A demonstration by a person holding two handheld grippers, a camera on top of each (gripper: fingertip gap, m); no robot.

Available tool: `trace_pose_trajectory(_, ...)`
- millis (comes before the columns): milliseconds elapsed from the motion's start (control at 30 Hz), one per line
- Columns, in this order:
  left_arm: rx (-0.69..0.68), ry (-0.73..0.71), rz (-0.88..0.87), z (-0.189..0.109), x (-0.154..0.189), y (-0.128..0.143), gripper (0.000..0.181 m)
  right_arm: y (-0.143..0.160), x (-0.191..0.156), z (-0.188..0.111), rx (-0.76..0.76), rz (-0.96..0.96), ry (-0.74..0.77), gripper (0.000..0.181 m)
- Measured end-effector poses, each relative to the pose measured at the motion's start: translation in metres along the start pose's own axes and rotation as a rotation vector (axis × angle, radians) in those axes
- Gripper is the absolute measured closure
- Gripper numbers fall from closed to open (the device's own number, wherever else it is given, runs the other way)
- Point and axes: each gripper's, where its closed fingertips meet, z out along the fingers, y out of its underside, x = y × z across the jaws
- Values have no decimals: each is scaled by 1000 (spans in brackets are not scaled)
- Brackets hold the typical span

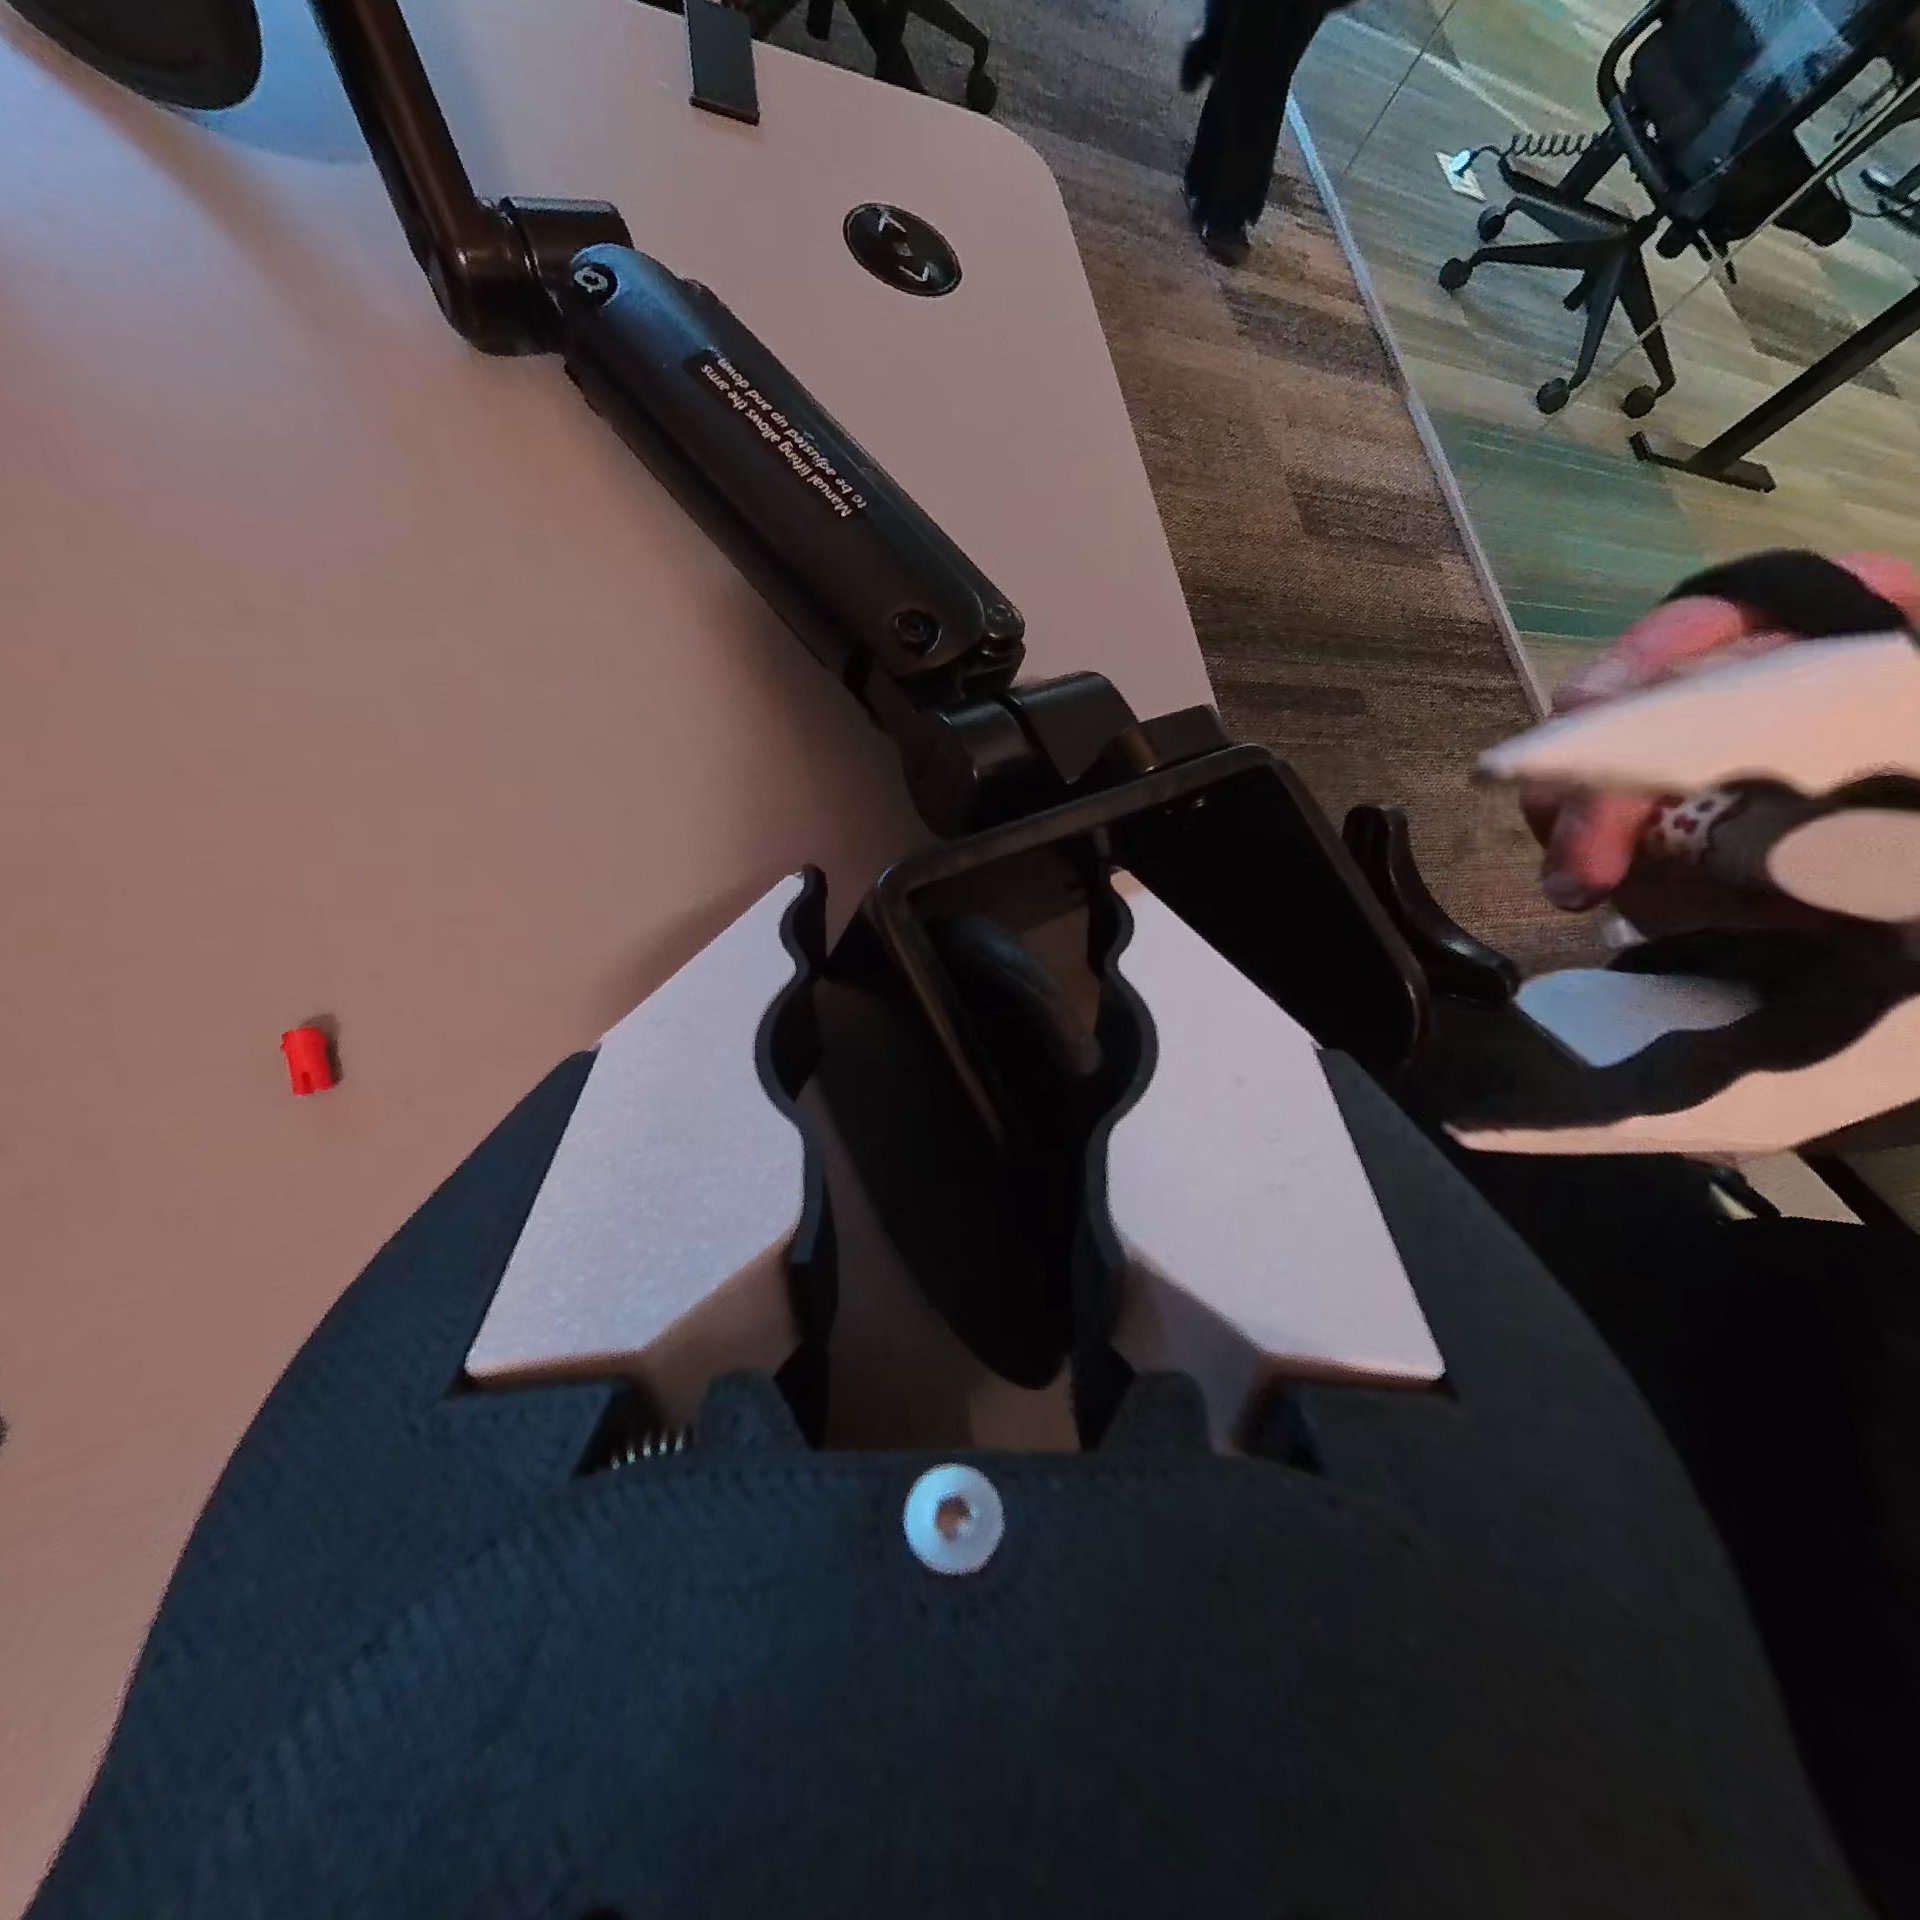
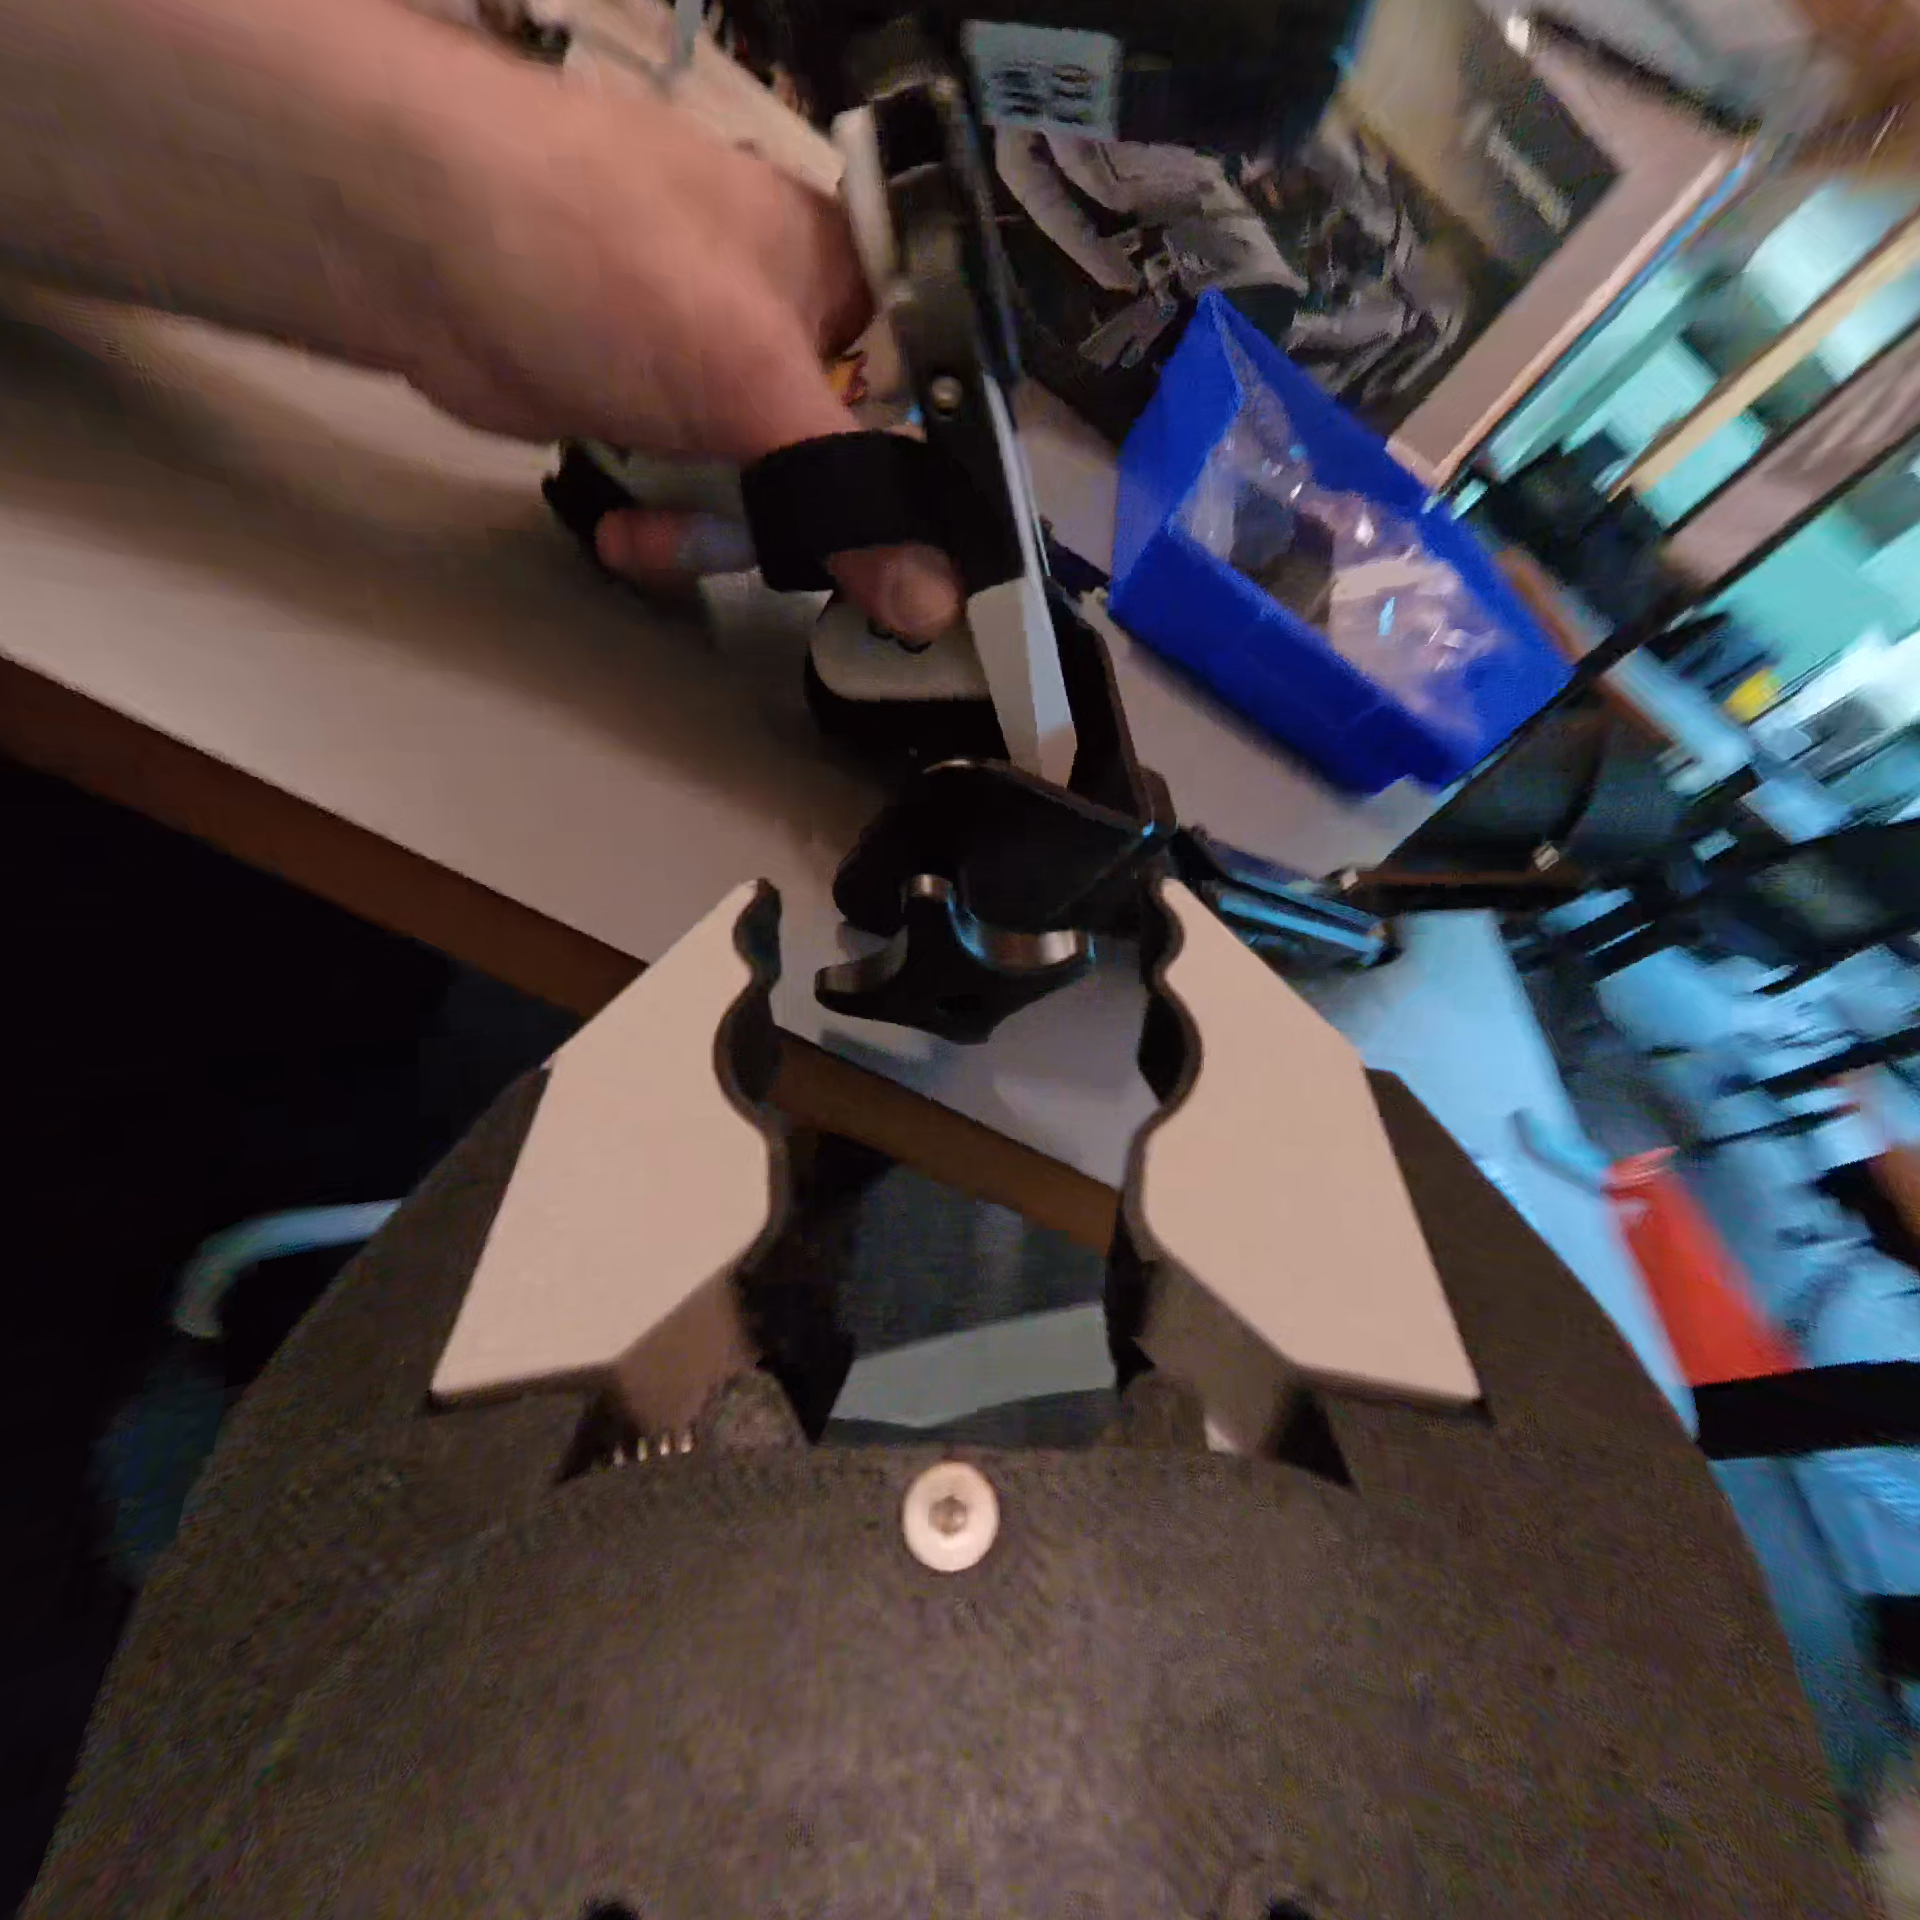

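One blue bin (image 2: 1288, 613) stands on the tabletop (image 2: 416, 665) and holds clear plastic bags. One small red piece (image 1: 308, 1060) lies alone on open tabletop, well apart from the edge. The left gripper (image 1: 961, 935) has its jaws spread around the black clamp (image 1: 1195, 883) at the tabletop edge, grasping nothing. The right gripper (image 2: 961, 925), jaws released, sits just beside the clamp's knob (image 2: 951, 977) off the edge.

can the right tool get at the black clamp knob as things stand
Probably yes: the right tool is open and the black clamp knob sits just beyond its fingertips at the desk edge, with nothing between them.
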Motion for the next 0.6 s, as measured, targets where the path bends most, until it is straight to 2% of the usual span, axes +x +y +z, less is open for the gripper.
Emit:
trace_pose_trajectory(33, -1, -1, 2, 0, 0, 0, 131, 2, 2, -1, 7, 110, -33, 112)
trace_pose_trajectory(133, -1, 1, 2, 0, 0, 0, 130, 10, 5, 2, 10, 454, -150, 114)
trace_pose_trajectory(233, -1, 1, 3, 0, 0, 0, 130, 21, -8, 13, -37, 624, -295, 115)
trace_pose_trajectory(267, -2, 0, 5, 0, 0, 0, 130, 20, -11, 15, -31, 642, -323, 132)
trace_pose_trajectory(333, -3, 1, 6, -1, 1, 0, 129, 23, -9, 17, -32, 604, -305, 140)
trace_pose_trajectory(433, -7, 43, 33, -4, 7, -1, 123, 29, -9, 16, -64, 454, -268, 143)
trace_pose_trajectory(533, 55, 153, 108, -21, 25, -15, 105, 30, -7, 15, -71, 407, -288, 144)
trace_pose_trajectory(600, 58, 174, 184, -34, 30, -19, 94, 32, -5, 15, -75, 359, -297, 144)
